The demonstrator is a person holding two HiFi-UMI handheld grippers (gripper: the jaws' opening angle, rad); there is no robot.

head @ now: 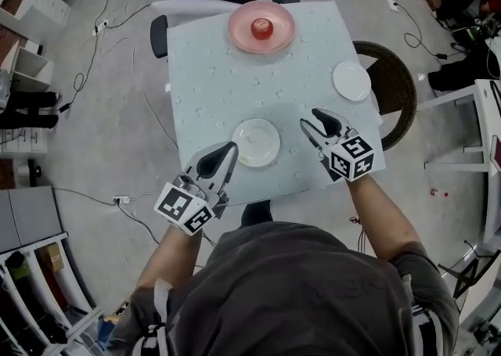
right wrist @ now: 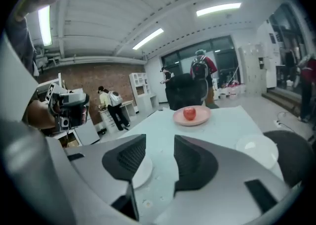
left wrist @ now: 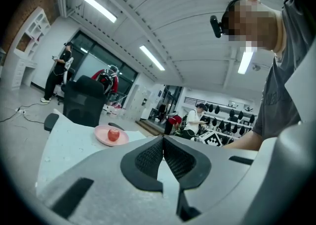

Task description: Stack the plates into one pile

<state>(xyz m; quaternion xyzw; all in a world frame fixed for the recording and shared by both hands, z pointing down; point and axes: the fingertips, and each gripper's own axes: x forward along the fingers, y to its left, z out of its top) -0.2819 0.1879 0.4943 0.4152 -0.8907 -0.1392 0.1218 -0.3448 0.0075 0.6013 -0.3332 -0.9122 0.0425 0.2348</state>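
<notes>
Well, from my end, both claws hung over the near side of the table (head: 211, 80). The left claw (head: 225, 154) was clenched: in its own view the two pads met at their tips with nothing caught between them. The right claw (head: 313, 122) was released, its jaws standing well apart and empty.

Between the two claws, near the front edge, lay a white plate (head: 256, 142). The left claw's tips were just beside its left rim, and the right claw sat off to its right, not touching it. A smaller white plate (head: 351, 80) lay well apart from it at the table's right edge. At the far edge sat a pink plate (head: 239, 30) with an apple (head: 261, 29) on it. None of the three plates was stacked.

Past the right edge stood what looked like a round wicker seat (head: 395, 88), though I couldn't be sure.
</notes>
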